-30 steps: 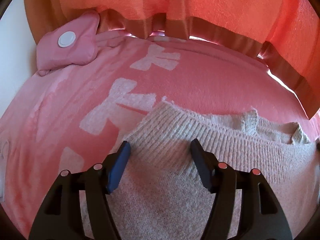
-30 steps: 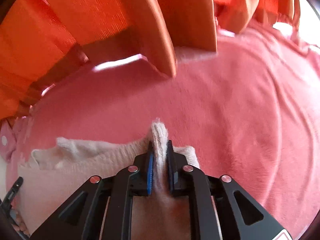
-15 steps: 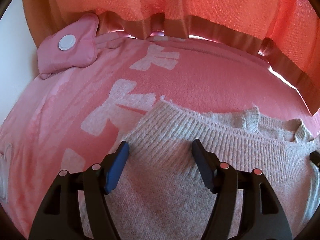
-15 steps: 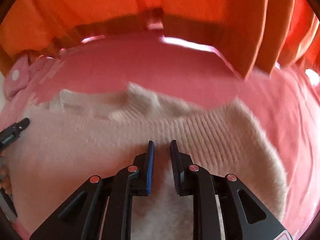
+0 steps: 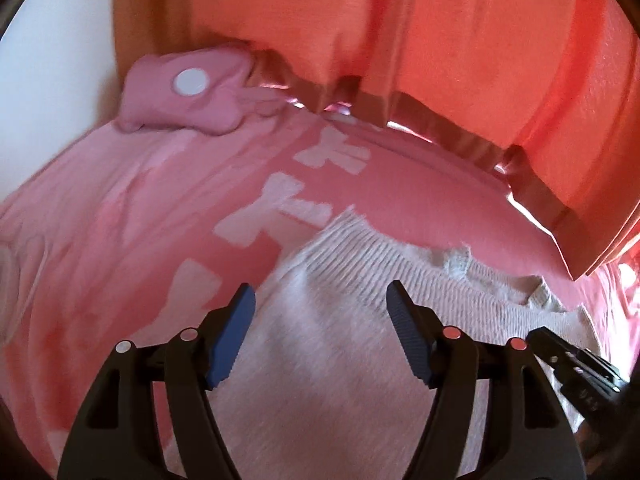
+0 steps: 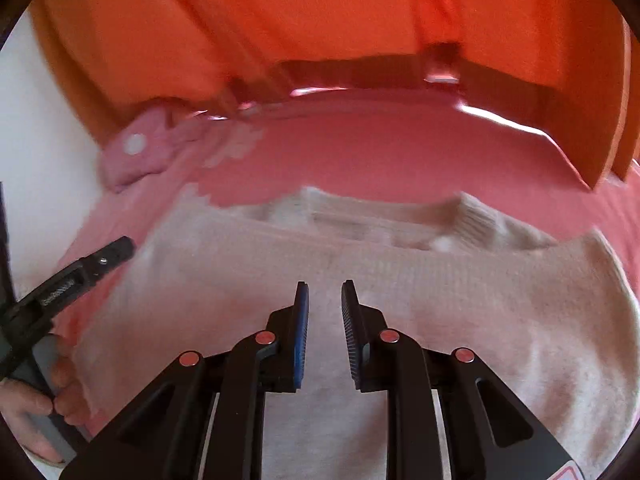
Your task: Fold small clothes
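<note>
Directly beneath me, my left gripper (image 5: 320, 316) stands wide and empty and my right gripper (image 6: 324, 312) shows a narrow gap, holding nothing, both over the white knitted sweater (image 6: 440, 300). Beyond, the sweater lies flat on the pink blanket (image 5: 420, 200). Farther back, a pink pillow (image 5: 188, 92) sits below the orange curtain (image 6: 320, 12).

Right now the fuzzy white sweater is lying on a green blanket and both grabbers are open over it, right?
Not quite. The blanket under the sweater is pink, not green, as the left wrist view shows. The rest holds: the left gripper and the right gripper are both open above it.
</note>
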{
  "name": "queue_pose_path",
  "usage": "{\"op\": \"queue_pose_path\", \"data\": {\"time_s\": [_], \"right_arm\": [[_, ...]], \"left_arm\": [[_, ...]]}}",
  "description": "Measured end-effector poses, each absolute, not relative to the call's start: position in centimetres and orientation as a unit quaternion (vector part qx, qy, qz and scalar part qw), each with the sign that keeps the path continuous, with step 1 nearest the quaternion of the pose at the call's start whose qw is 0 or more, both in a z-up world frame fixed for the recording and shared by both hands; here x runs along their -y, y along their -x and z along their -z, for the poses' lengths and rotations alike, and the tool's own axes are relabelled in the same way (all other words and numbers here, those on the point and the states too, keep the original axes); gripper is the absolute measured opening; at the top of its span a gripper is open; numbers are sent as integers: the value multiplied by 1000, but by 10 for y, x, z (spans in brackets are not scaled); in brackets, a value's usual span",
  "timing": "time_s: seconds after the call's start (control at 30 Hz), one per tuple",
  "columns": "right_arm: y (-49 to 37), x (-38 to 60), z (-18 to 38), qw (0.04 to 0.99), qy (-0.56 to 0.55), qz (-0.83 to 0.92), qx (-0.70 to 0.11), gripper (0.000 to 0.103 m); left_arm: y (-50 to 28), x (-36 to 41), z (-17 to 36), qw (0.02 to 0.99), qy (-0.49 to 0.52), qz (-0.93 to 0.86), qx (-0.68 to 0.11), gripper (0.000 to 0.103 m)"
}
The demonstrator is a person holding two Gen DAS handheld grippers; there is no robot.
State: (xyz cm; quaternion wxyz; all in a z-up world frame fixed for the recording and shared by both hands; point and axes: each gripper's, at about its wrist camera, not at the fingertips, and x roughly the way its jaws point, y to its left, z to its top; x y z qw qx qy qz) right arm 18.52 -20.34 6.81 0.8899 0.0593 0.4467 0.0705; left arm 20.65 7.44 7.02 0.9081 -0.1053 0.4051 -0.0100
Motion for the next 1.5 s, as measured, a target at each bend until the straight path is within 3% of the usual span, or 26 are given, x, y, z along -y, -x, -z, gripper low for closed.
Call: {"op": "queue_pose_path", "data": {"time_s": [0.07,0.3,0.5,0.7,0.73,0.77,0.87,0.97,1.13,1.23,1.37,1.5], "right_arm": [[-194,196,-44,871,-31,-56,-487,19],[-158,194,-81,893,-48,-86,-440,20],[-129,194,-56,864,-44,-77,-495,20],[-124,186,-47,867,-25,-69,-494,20],[-124,187,-47,866,-29,-70,-494,20],[-125,189,-47,866,-34,-72,-494,20],[-123,192,-45,864,-52,-77,-495,20],[-122,202,-47,859,-89,-86,-497,22],[-103,244,-68,870,-164,-61,-461,26],[-75,296,-81,878,-225,-26,-422,29],[-30,360,-85,879,-268,32,-393,32],[14,414,-76,869,-299,82,-385,35]], "left_arm": [[-199,-79,-63,904,103,4,-415,66],[-145,-115,-59,897,169,-6,-408,70],[-98,-142,-39,870,239,-44,-430,73],[-96,-130,-13,851,259,-39,-456,80],[-98,-129,-14,850,262,-35,-456,75],[-101,-128,-15,850,272,-22,-451,57],[-108,-126,-20,846,291,12,-447,19],[-101,-104,-63,876,262,47,-402,12],[-76,-22,-154,915,185,163,-318,10],[-59,43,-177,914,138,237,-298,10],[-45,131,-154,886,83,312,-332,10],[-41,200,-84,854,27,324,-405,11]]}}
